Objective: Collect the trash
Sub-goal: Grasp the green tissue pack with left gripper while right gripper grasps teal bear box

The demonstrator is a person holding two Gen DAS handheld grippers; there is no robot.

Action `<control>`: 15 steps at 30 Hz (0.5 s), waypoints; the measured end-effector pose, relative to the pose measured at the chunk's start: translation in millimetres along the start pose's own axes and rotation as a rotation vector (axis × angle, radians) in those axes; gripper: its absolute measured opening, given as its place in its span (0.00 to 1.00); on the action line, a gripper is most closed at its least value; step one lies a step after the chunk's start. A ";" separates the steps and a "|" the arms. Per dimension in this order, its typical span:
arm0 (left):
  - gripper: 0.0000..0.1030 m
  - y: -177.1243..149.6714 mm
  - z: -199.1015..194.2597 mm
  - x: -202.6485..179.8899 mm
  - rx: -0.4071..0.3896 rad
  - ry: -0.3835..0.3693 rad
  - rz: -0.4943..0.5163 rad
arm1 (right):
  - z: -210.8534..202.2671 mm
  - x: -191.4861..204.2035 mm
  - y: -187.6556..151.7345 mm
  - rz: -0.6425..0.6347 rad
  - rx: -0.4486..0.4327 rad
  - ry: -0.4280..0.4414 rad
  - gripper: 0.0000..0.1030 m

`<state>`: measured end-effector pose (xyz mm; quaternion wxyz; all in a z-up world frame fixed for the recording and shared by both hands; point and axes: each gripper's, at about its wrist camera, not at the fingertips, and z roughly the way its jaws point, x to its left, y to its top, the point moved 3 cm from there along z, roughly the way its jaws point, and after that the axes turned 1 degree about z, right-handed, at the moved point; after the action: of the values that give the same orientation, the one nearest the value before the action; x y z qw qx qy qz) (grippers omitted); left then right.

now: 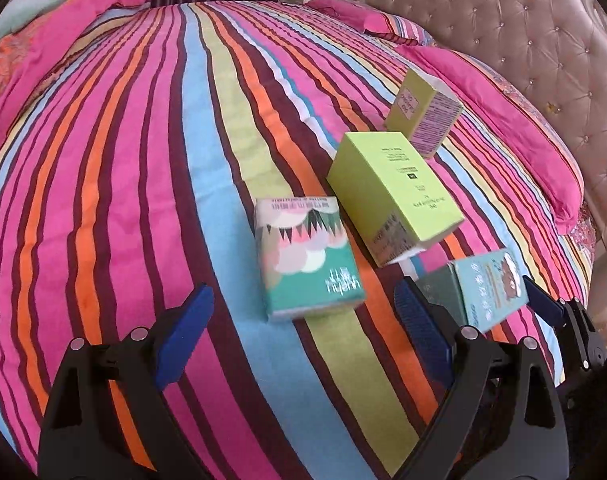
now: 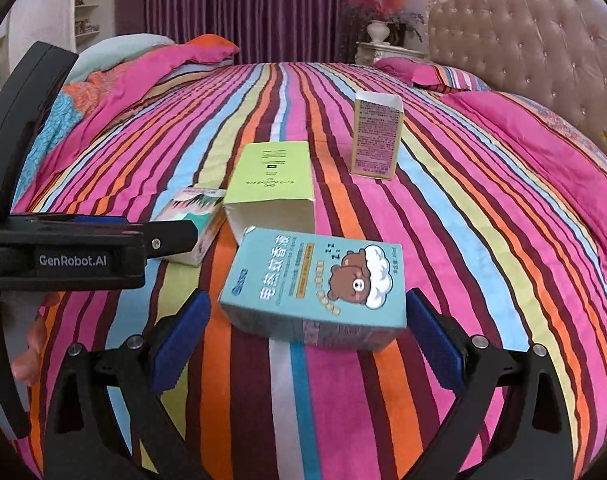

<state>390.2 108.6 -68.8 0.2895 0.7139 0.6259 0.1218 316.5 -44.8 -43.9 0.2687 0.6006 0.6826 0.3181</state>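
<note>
On the striped, many-coloured bedspread (image 1: pixel 123 200), the left gripper (image 1: pixel 303 320) stands wide open and empty, its blue pads either side of a teal cardboard box with a scalloped print (image 1: pixel 307 256). Right of it lie a long lime-green carton (image 1: pixel 391 196) and a small yellow-green box (image 1: pixel 423 114). The right gripper (image 2: pixel 307 320) stands open around, not pressing, a light-blue bear-printed box (image 2: pixel 315 288)

On the striped bedspread (image 2: pixel 343 400), a blue bear carton (image 2: pixel 315 292) lies between the right gripper's (image 2: pixel 307 332) wide-apart fingers (image 2: pixel 183 332).
</note>
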 end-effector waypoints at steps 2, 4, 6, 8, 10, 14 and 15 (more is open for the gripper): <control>0.87 3.5 4.7 0.5 0.004 0.013 0.008 | 3.4 0.2 3.2 0.008 -0.002 -0.013 0.90; 0.87 7.7 10.1 1.5 0.010 0.029 0.017 | 7.7 0.6 6.2 0.020 0.004 -0.012 0.90; 0.87 10.8 16.3 2.0 0.022 0.046 0.020 | 12.3 -0.6 8.3 0.038 0.014 -0.007 0.90; 0.87 12.5 21.4 1.3 0.031 0.068 0.030 | 16.4 -2.4 10.4 0.051 0.019 -0.017 0.90; 0.87 13.4 25.7 0.3 0.037 0.082 0.041 | 20.9 -5.2 12.5 0.059 0.030 -0.034 0.90; 0.72 12.4 31.8 -0.6 0.048 0.104 0.044 | 27.9 -8.9 14.8 0.057 0.049 -0.031 0.90; 0.62 12.2 32.4 -0.5 0.049 0.123 0.046 | 29.1 -9.8 15.1 0.057 0.053 -0.021 0.90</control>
<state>417.5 99.1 -87.8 0.2302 0.7262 0.6286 0.1566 349.5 -50.1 -51.6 0.2506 0.6301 0.6705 0.3011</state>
